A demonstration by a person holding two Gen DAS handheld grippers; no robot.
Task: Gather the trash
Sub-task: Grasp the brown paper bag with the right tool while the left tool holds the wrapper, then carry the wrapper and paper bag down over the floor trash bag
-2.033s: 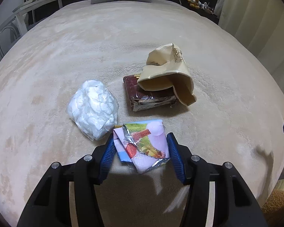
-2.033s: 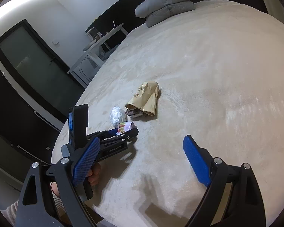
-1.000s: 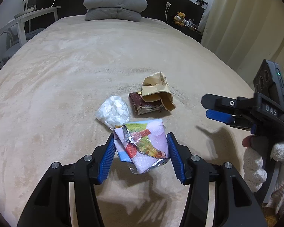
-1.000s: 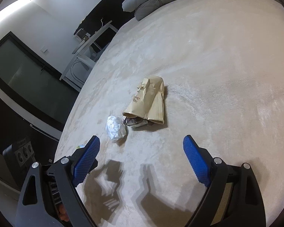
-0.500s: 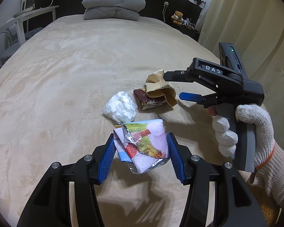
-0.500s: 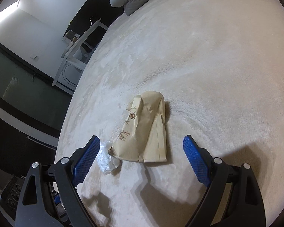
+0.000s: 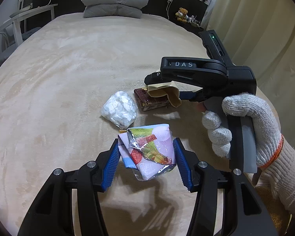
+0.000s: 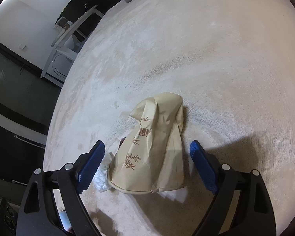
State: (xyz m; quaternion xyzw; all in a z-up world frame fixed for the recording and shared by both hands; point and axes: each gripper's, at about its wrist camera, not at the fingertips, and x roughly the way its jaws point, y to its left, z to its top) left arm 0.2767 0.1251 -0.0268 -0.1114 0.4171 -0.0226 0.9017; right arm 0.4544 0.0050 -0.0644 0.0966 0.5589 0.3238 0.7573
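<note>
Between the left gripper's point(image 7: 146, 158) pads, held clear of the bed point(image 7: 59, 63): colourful wrapper point(image 7: 149, 151), clamped | paper bag point(image 8: 153, 153): lying on bed over brown packet point(image 7: 150, 98), straddled by right gripper point(image 8: 147, 165), spread wide, not touching | white wad point(image 7: 119, 108): just beside packet
</note>
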